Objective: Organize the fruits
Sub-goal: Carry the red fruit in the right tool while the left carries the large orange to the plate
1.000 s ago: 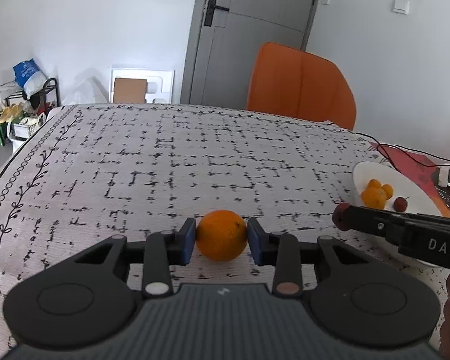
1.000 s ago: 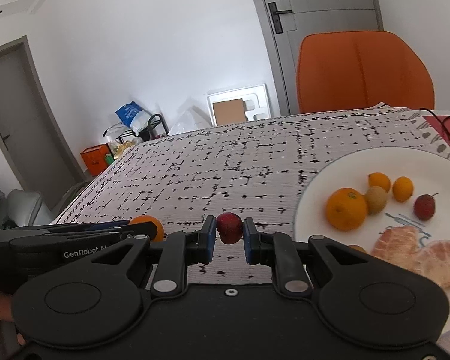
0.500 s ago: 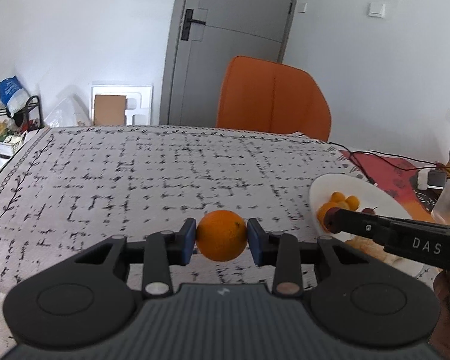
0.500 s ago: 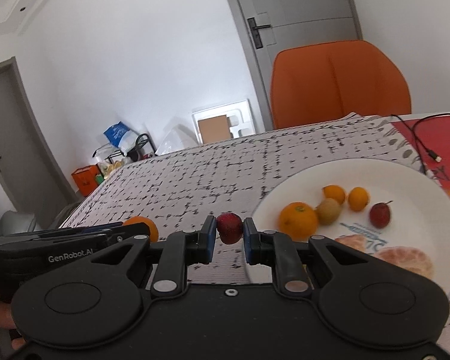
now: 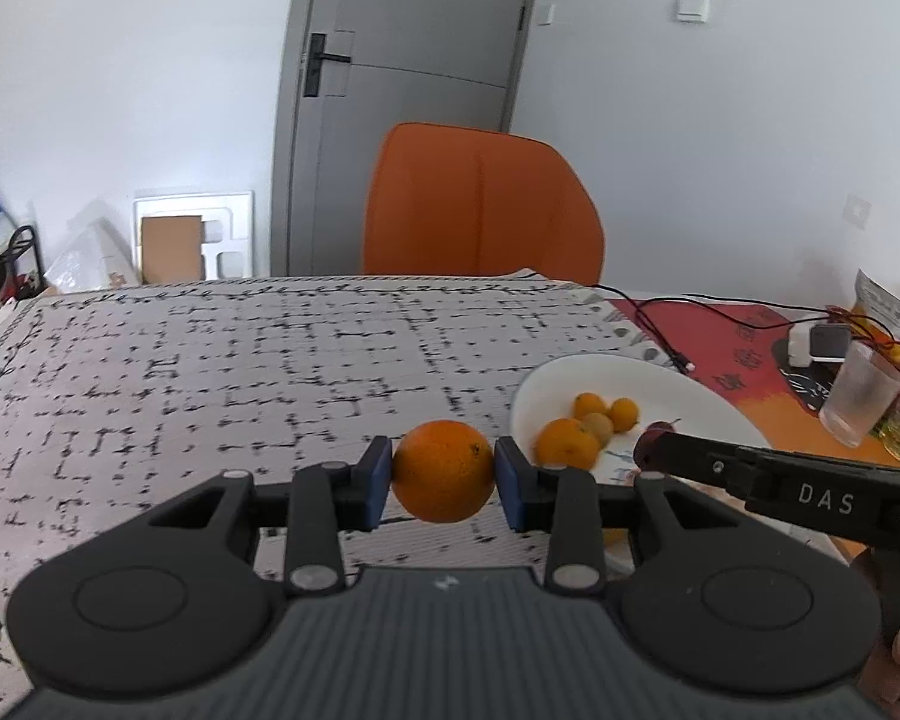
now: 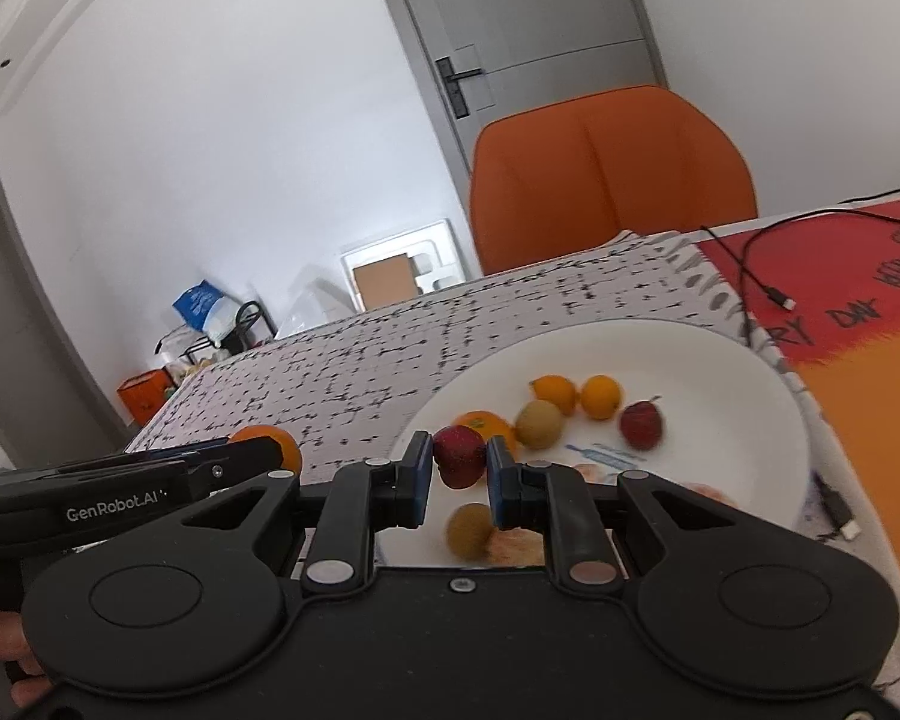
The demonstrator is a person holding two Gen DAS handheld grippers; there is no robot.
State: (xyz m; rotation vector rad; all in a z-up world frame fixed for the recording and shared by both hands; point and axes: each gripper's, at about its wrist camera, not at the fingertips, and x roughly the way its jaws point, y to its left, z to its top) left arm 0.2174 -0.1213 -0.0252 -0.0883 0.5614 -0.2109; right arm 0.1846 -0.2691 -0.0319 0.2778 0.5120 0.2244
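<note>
My left gripper (image 5: 443, 471) is clamped on a round orange (image 5: 443, 471), held above the black-and-white patterned tablecloth (image 5: 240, 372) just short of the white plate's (image 5: 690, 384) near-left rim. My right gripper (image 6: 460, 457) pinches a small dark red fruit (image 6: 460, 457) over the plate's near edge; small oranges (image 6: 600, 396), a tan fruit (image 6: 539, 423) and another red fruit (image 6: 641, 425) lie on the plate.

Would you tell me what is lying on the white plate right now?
The white plate holds an orange, two small orange fruits, two greenish-brown fruits, a red fruit and peeled segments, partly hidden behind the right gripper.
</note>
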